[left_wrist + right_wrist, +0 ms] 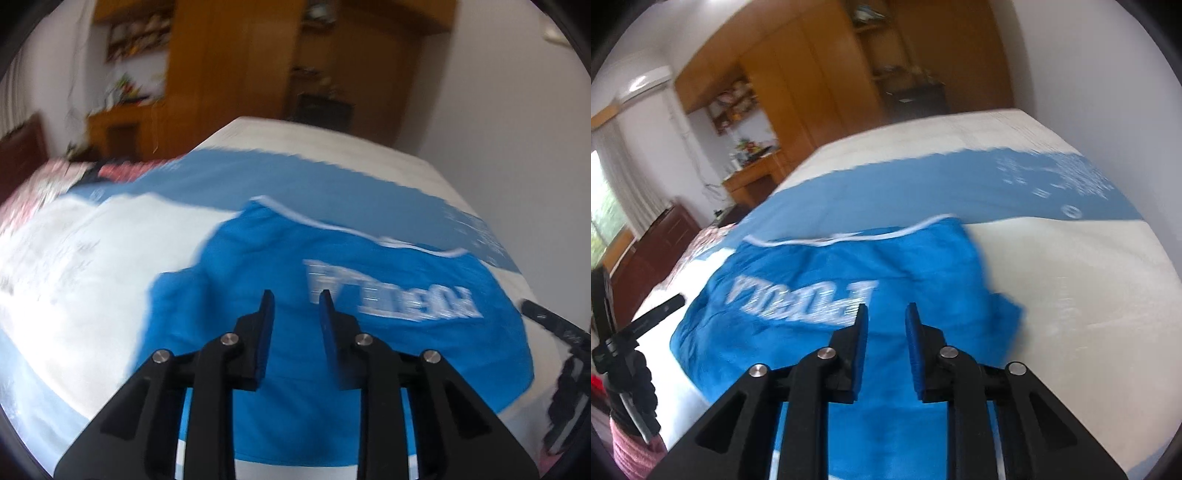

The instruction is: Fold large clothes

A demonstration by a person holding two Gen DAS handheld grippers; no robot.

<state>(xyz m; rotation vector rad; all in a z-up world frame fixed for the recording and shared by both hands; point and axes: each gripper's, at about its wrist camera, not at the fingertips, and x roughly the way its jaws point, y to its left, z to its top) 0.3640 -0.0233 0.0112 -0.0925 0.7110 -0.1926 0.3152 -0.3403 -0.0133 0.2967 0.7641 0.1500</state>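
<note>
White walls (pixel 1071 55) are seen around a bed (pixel 1071 277) covered in white with a blue band. A tall wooden wardrobe (pixel 812 74) is set beyond it, beside a cluttered desk (pixel 753 173). Daylight is admitted through a curtained window (pixel 605 206); an air conditioner (pixel 646 83) is mounted above.

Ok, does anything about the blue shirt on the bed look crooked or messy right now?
Yes, slightly. The blue shirt lies folded on the bed, but its right side bunches into a loose flap sticking out past the edge, so the outline is uneven. Both views are blurred, so finer creases can't be judged.
</note>
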